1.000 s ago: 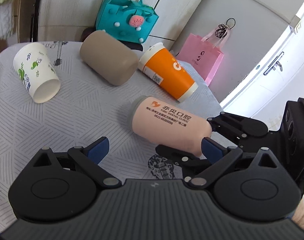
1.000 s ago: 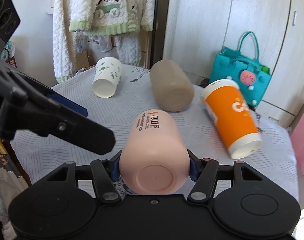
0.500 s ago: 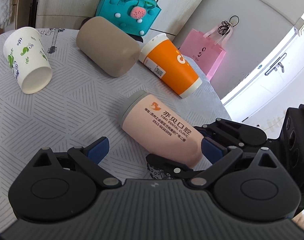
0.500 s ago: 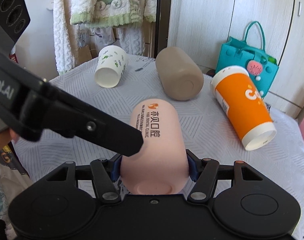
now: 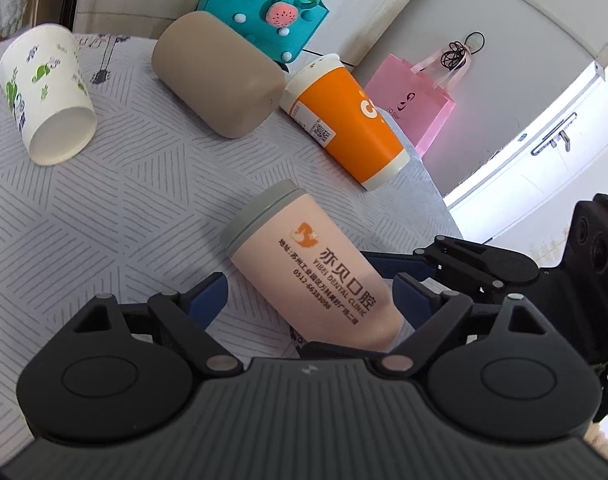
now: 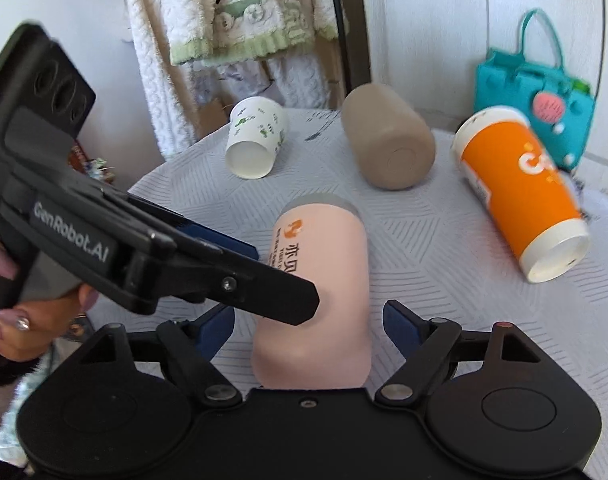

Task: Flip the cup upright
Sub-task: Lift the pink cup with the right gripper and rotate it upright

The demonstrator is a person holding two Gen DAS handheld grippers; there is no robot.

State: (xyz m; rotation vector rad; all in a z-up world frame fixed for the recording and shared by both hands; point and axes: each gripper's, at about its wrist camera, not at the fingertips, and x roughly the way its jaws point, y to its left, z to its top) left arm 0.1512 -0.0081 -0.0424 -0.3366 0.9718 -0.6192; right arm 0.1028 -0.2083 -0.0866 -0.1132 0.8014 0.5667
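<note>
A pink cup with a grey lid and orange print lies on its side on the grey patterned tablecloth. My left gripper is open, its blue pads on either side of the cup's base end without touching. My right gripper is open around the same cup, with a gap at both blue pads. The left gripper's body crosses the right wrist view at the left.
Three more cups lie on their sides: a white paper cup with green print, a tan tumbler and an orange paper cup. A teal bag and a pink bag stand beyond the table's far edge.
My right gripper has opened and let go of the pink cup. The left gripper has moved in around the cup, which now points more away from it.
</note>
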